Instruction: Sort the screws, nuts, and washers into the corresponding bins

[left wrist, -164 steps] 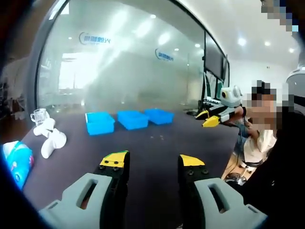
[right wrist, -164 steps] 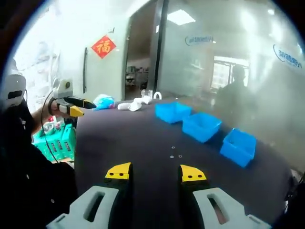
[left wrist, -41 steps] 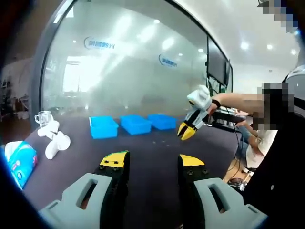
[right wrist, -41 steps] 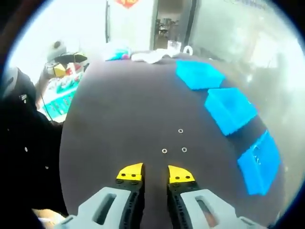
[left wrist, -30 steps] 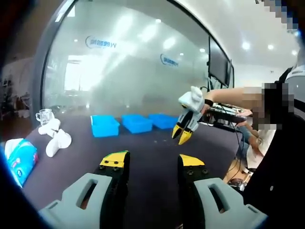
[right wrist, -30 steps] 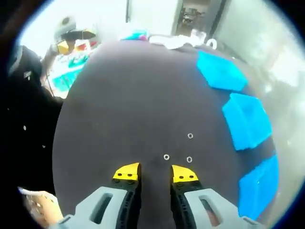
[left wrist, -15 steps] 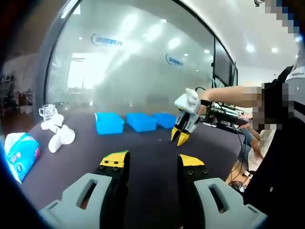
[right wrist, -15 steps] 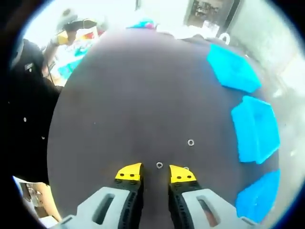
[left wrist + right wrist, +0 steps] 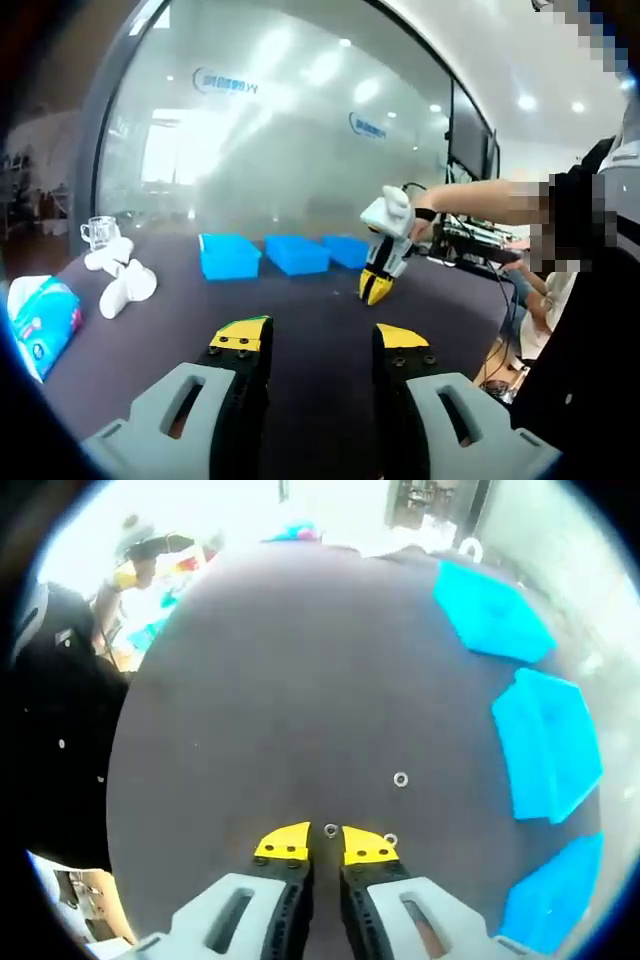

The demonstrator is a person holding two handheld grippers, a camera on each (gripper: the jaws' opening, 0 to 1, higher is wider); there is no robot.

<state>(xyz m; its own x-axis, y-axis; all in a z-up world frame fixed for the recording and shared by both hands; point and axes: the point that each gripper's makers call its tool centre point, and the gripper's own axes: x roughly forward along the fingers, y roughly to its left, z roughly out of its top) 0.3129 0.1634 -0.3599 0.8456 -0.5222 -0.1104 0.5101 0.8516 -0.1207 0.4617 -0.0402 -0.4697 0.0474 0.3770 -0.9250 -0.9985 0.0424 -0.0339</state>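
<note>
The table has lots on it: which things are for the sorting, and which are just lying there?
For the job:
three small metal rings
three blue bins
right gripper

Lying about:
tissue pack
white crumpled items
glass mug

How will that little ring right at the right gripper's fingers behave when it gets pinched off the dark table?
The ring looks thin and flat on the table, so the right gripper may struggle to get under it. It likely slides rather than rolls. Probably very light and stiff.

Office (frosted glass wall [image 9: 280, 150])
</note>
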